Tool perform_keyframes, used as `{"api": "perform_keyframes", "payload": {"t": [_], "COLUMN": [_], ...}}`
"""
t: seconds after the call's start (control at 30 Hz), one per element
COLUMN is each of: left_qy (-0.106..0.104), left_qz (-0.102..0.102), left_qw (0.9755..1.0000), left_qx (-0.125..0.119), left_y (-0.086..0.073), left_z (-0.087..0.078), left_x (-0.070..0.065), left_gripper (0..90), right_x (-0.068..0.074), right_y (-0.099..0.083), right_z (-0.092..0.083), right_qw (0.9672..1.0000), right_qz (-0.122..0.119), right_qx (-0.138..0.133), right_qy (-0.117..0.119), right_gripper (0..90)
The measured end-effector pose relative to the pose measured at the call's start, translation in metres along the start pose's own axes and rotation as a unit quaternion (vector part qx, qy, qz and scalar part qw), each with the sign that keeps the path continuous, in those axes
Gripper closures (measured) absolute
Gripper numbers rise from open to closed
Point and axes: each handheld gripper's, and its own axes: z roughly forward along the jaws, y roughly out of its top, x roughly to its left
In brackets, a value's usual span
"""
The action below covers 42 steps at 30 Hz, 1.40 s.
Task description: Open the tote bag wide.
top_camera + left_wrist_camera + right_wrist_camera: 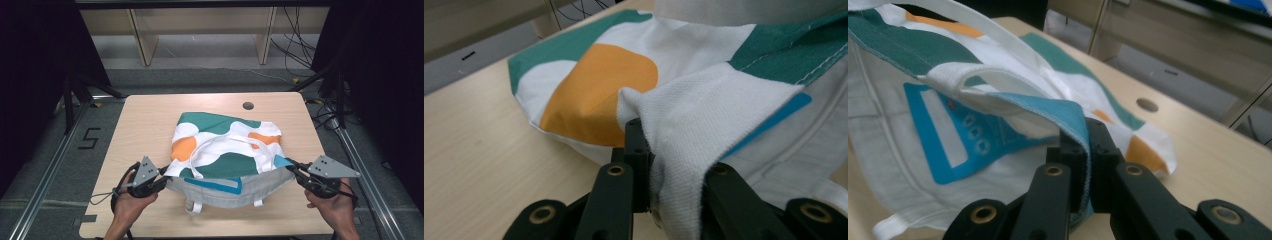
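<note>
— Tote bag point(227, 150): where is it lying, nearest part first?

— Its near, open edge sits toward the person's side of the wooden table point(145, 120), and the rest spreads away toward the middle. The near rim is lifted at both corners, so the mouth gapes and the pale lining with a blue label point(220, 184) shows.

— What lifts it?

— The left gripper point(162, 172) has its jaws closed on the left corner of the upper rim; in the left gripper view white woven cloth is bunched tight between the jaws. The right gripper point(292, 167) is clamped on the right corner, where a blue-edged fold of fabric is pinched between its pads point(1098, 150).

— And the hands?

— The left hand point(131, 204) and right hand point(334, 205) come in from the near edge, one at each side of the bag.

— Farther out?

— A white handle point(227, 145) lies looped over the upper panel, across green, orange and white patches. Beyond the bag the tabletop is bare wood with a round cable hole point(248, 105) near its far edge. Past the table stand wooden legs point(142, 42) on a grey floor, with loose cables point(295, 50) to the right.
</note>
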Motion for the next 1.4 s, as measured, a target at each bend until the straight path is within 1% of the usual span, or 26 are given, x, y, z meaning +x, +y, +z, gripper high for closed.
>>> {"api": "perform_keyframes", "payload": {"t": [0.03, 0.07, 0.1, 0.13, 0.17, 0.2, 0.4, 0.43, 0.5, 0.53, 0.57, 0.6, 0.63, 0.67, 0.7, 0.73, 0.77, 0.83, 0.87, 1.0, 1.1, 1.2, 1.23, 1.3, 1.37, 1.4], "left_qy": [0.002, 0.008, 0.014, 0.018, 0.019, 0.023, 0.02, 0.02, 0.03, 0.041, 0.036, 0.023, 0.022, 0.021, 0.024, 0.022, 0.022, 0.02, 0.013, 0.01, 0.009, 0.012, 0.013, 0.025, 0.02, 0.02], "left_qz": [-0.013, -0.004, -0.022, -0.026, -0.016, -0.026, -0.021, -0.021, -0.012, 0.002, 0.012, 0.005, -0.004, -0.002, 0.003, 0.02, 0.02, 0.016, 0.009, -0.026, -0.044, -0.059, -0.056, -0.035, -0.044, -0.045], "left_qw": [0.9999, 0.9999, 0.9995, 0.9992, 0.9991, 0.9987, 0.9963, 0.9963, 0.9938, 0.9928, 0.9929, 0.9922, 0.9903, 0.9883, 0.9867, 0.9848, 0.9848, 0.9825, 0.9813, 0.9789, 0.9796, 0.9814, 0.9829, 0.986, 0.9869, 0.9877], "left_qx": [-0.008, -0.014, -0.015, -0.023, -0.035, -0.037, -0.081, -0.081, -0.106, -0.113, -0.112, -0.122, -0.137, -0.151, -0.16, -0.171, -0.171, -0.185, -0.192, -0.202, -0.196, -0.182, -0.175, -0.161, -0.154, -0.149], "left_y": [0.005, 0.01, 0.015, 0.02, 0.026, 0.031, 0.059, 0.059, 0.07, 0.074, 0.078, 0.082, 0.085, 0.092, 0.097, 0.107, 0.107, 0.114, 0.117, 0.118, 0.112, 0.102, 0.099, 0.094, 0.087, 0.083], "left_z": [0.0, 0.0, -0.002, -0.003, -0.003, -0.006, -0.021, -0.021, -0.027, -0.032, -0.036, -0.04, -0.044, -0.051, -0.056, -0.066, -0.066, -0.073, -0.074, -0.065, -0.05, -0.042, -0.04, -0.036, -0.032, -0.03], "left_x": [0.001, 0.005, 0.006, 0.008, 0.012, 0.013, 0.015, 0.015, 0.012, 0.01, 0.009, 0.009, 0.009, 0.008, 0.008, 0.006, 0.006, 0.006, 0.008, 0.02, 0.032, 0.039, 0.041, 0.043, 0.045, 0.045], "left_gripper": [81.7, 81.9, 82.0, 82.1, 82.3, 82.4, 82.9, 83.1, 83.5, 83.9, 84.0, 84.0, 84.1, 84.2, 84.2, 84.3, 84.2, 84.3, 84.2, 84.1, 83.8, 83.4, 83.4, 83.0, 82.9, 82.8], "right_x": [-0.002, -0.003, -0.004, -0.006, -0.007, -0.009, -0.018, -0.018, -0.019, -0.019, -0.019, -0.02, -0.022, -0.023, -0.024, -0.025, -0.025, -0.023, -0.023, -0.028, -0.034, -0.039, -0.039, -0.041, -0.041, -0.042], "right_y": [0.007, 0.013, 0.019, 0.025, 0.03, 0.034, 0.056, 0.056, 0.064, 0.067, 0.069, 0.072, 0.078, 0.08, 0.084, 0.088, 0.088, 0.1, 0.104, 0.114, 0.113, 0.109, 0.108, 0.106, 0.104, 0.103], "right_z": [0.001, 0.001, 0.001, 0.002, 0.002, 0.001, -0.011, -0.011, -0.015, -0.018, -0.02, -0.023, -0.029, -0.032, -0.036, -0.039, -0.039, -0.049, -0.051, -0.052, -0.04, -0.025, -0.02, -0.012, -0.005, -0.001], "right_qw": [0.9998, 0.9997, 0.9995, 0.9991, 0.9988, 0.9986, 0.9973, 0.9973, 0.9968, 0.9966, 0.996, 0.9957, 0.9958, 0.9959, 0.996, 0.9956, 0.9956, 0.9941, 0.9942, 0.9938, 0.9948, 0.9953, 0.9961, 0.9963, 0.9969, 0.9962], "right_qz": [-0.017, -0.022, -0.028, -0.037, -0.04, -0.045, -0.053, -0.053, -0.056, -0.057, -0.06, -0.065, -0.06, -0.058, -0.06, -0.065, -0.065, -0.083, -0.082, -0.086, -0.073, -0.069, -0.063, -0.065, -0.061, -0.07], "right_qx": [-0.006, -0.007, -0.008, -0.01, -0.013, -0.013, -0.031, -0.031, -0.039, -0.042, -0.047, -0.048, -0.055, -0.057, -0.057, -0.062, -0.062, -0.063, -0.061, -0.062, -0.061, -0.059, -0.056, -0.049, -0.043, -0.041], "right_qy": [-0.004, -0.008, -0.013, -0.019, -0.023, -0.025, -0.041, -0.041, -0.043, -0.043, -0.047, -0.045, -0.041, -0.039, -0.034, -0.028, -0.028, -0.032, -0.033, -0.032, -0.037, -0.034, -0.028, -0.028, -0.025, -0.032], "right_gripper": [88.1, 88.2, 88.2, 88.2, 88.3, 88.3, 88.4, 88.4, 88.5, 88.5, 88.5, 88.5, 88.6, 88.6, 88.6, 88.6, 88.6, 88.6, 88.6, 88.6, 88.5, 88.5, 88.5, 88.5, 88.5, 88.5]}}
